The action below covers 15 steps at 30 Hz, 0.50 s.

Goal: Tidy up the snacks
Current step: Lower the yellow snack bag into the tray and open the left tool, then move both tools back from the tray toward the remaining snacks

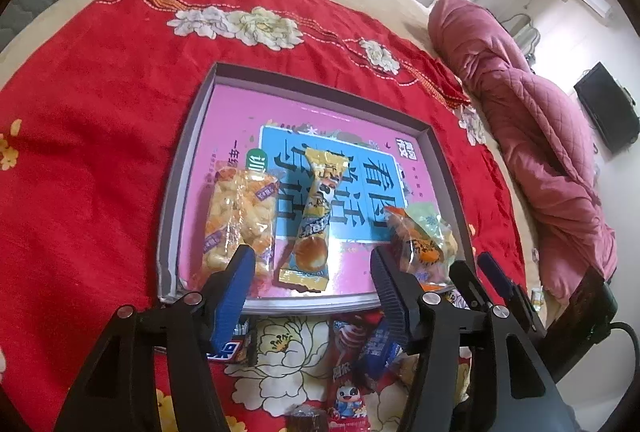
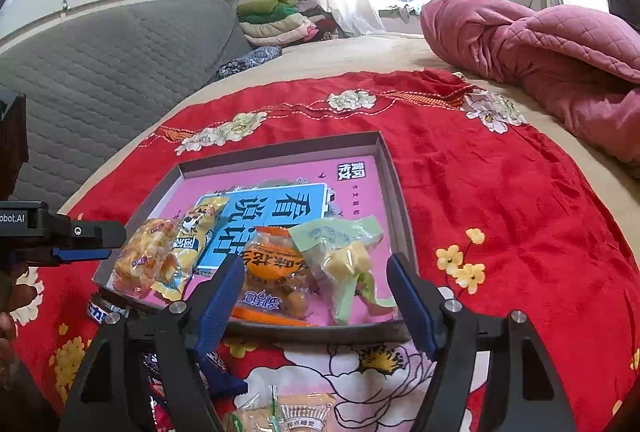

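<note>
Both grippers hover spread and empty over the near edge of a shallow tray [image 1: 176, 168] on a red floral cloth [image 1: 100, 92], with loose snacks lying below and behind the fingertips, nearer the person than the tray. Those loose packs decide the next reach: they lie back toward the wrists, not ahead, so either hand would have to draw back and dip. In the left wrist view, the left gripper [image 1: 312, 264] holds its jaws wide; under it lie a blue-and-white pack [image 1: 230, 350] beside the left finger, a red lollipop pack [image 1: 346, 364] with its long axis running toward the camera, and a blue pack [image 1: 378, 346] by the right finger. In the right wrist view, the right gripper [image 2: 316, 272] is likewise wide apart, with a pale biscuit pack [image 2: 306, 410] between its arms at the bottom edge. By this judgement the left hand is nearer the red and blue packs, the right nearer the biscuit one. Inside the tray, left to right along the near rim: a clear bag of puffs [image 1: 240, 220], a yellow cake bar [image 1: 314, 220] lengthwise front to back, an orange bag [image 2: 276, 272], and a green-wrapped sweet [image 2: 344, 260]. The tray's far half is bare.
</note>
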### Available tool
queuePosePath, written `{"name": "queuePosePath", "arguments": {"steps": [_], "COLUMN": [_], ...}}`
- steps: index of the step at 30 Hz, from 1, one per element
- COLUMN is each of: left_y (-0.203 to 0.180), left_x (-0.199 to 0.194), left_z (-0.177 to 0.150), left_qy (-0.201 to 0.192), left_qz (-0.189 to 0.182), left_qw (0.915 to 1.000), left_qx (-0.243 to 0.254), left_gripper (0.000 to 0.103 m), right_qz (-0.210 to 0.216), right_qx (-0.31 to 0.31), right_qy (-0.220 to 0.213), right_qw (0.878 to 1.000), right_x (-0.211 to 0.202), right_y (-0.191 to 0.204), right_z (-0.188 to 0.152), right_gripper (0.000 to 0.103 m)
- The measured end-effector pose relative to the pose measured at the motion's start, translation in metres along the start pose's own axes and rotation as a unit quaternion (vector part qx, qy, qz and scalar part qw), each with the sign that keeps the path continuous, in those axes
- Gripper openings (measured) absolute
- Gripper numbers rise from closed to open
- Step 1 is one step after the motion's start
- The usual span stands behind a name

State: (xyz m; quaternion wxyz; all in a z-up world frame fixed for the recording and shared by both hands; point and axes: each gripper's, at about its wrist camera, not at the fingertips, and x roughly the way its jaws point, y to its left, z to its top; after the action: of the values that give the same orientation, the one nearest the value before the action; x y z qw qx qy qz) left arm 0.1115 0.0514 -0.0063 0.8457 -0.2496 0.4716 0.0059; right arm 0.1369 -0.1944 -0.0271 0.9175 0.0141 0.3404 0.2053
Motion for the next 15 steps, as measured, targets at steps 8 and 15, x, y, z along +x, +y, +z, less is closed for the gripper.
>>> {"name": "queuePosePath", "arguments": {"steps": [8,15], "left_y": [0.004,0.007], "left_x": [-0.009,-0.019], "left_z": [0.002,0.002], "left_qy": [-0.009,-0.015], "left_qz": [0.006,0.008], "left_qw": [0.9999,0.9998], "left_qx": [-0.006,-0.005], "left_gripper": [0.063,0.063], "right_qz": [-0.003,-0.006], "right_qx": [0.009,0.017], "right_qy": [-0.009,-0.019], "right_qw": [1.000,1.000], "right_x": [-0.009,-0.019], "right_y": [-0.005,-0.010], "right_z": [0.003,0.006], "right_gripper": [0.077,0.081]}}
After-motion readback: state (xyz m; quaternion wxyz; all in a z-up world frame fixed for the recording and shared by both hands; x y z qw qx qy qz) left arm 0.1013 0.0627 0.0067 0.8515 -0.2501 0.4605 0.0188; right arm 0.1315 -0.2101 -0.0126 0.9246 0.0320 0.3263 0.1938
